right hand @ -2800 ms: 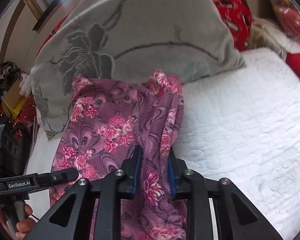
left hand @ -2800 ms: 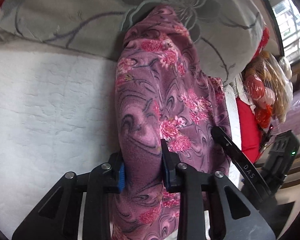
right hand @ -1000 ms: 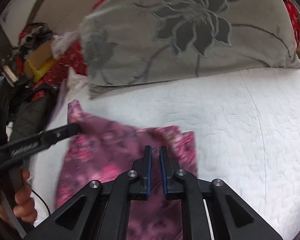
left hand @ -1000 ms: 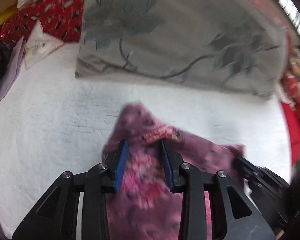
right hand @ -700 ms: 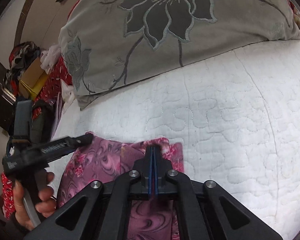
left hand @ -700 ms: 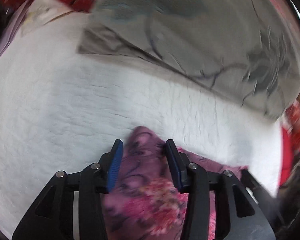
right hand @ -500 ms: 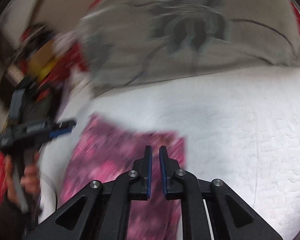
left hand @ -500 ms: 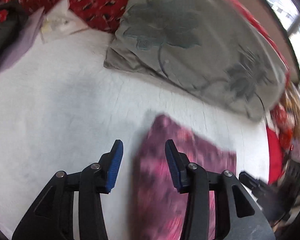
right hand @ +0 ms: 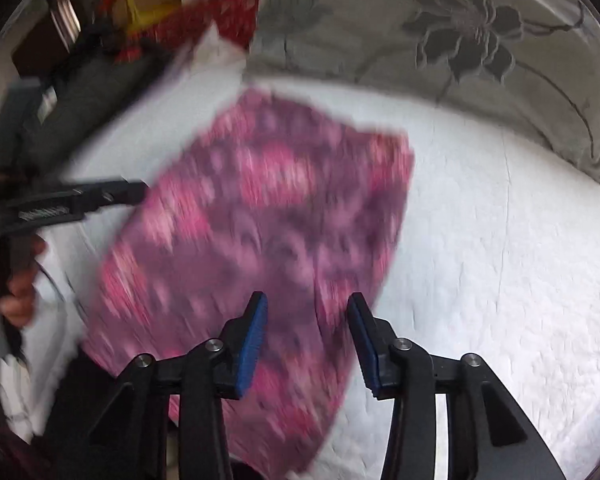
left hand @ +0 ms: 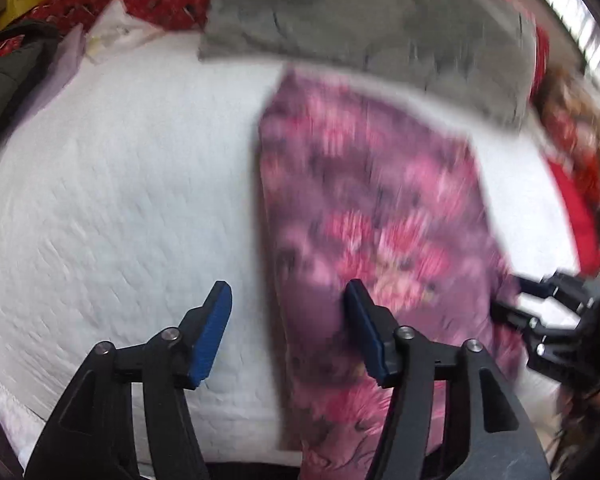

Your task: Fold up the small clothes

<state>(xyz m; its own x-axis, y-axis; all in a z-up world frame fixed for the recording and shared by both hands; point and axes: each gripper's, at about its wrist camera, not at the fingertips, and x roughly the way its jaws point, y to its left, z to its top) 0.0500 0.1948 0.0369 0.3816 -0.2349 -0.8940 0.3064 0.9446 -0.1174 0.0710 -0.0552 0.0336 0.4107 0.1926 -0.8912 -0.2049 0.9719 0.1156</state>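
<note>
Looking down both views, you are seeing the purple floral garment [left hand: 372, 216] lying flat on the white quilted bed [left hand: 132, 184], its long axis running from the near edge of the bed away toward the grey flowered pillow [right hand: 440, 36] at the far side. You are holding the left gripper [left hand: 288, 328] with its fingers spread and nothing between them; it is straddling the garment's left long edge near the near end, the left finger over bare quilt and the right finger over cloth. You are holding the right gripper [right hand: 307, 338] with its fingers spread too, empty, hanging over the near right part of the cloth, with the right long edge just beside its right finger. Both views are blurring, so whether either tip is touching the fabric cannot be told. Each gripper is sitting by its own long edge, and both are much closer to the near end than to the far end by the pillow. A crosswise fold would likely be starting from this near end.
</note>
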